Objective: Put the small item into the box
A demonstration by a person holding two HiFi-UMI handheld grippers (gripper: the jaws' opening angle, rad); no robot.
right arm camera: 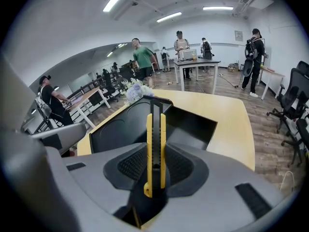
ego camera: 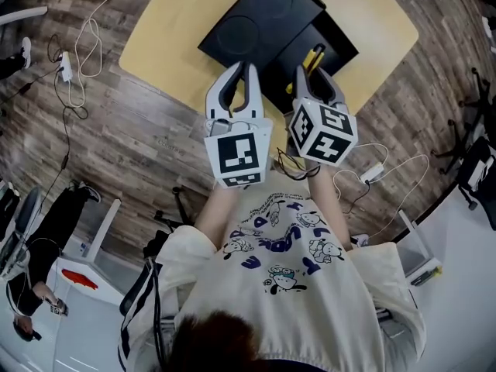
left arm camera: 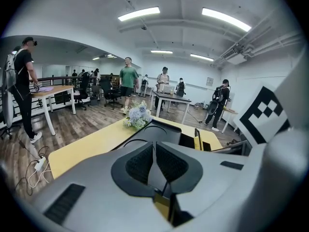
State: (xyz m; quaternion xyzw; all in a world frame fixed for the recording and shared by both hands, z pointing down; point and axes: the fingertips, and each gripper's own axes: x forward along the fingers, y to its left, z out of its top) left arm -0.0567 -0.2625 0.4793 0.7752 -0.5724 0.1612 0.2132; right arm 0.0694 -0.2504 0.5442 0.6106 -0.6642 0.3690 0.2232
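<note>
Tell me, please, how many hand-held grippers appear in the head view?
2. The left hand-held gripper, shut and empty, is at the near edge of the black box; the right hand-held gripper clamps a yellow utility knife. None seems hidden.

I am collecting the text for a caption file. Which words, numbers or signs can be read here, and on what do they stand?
No text can be read as words.
Shirt: blue letters among cartoon dogs, too warped to read.
Marker cubes: square patterns only, no letters.
Wall sign: too small to read.
</note>
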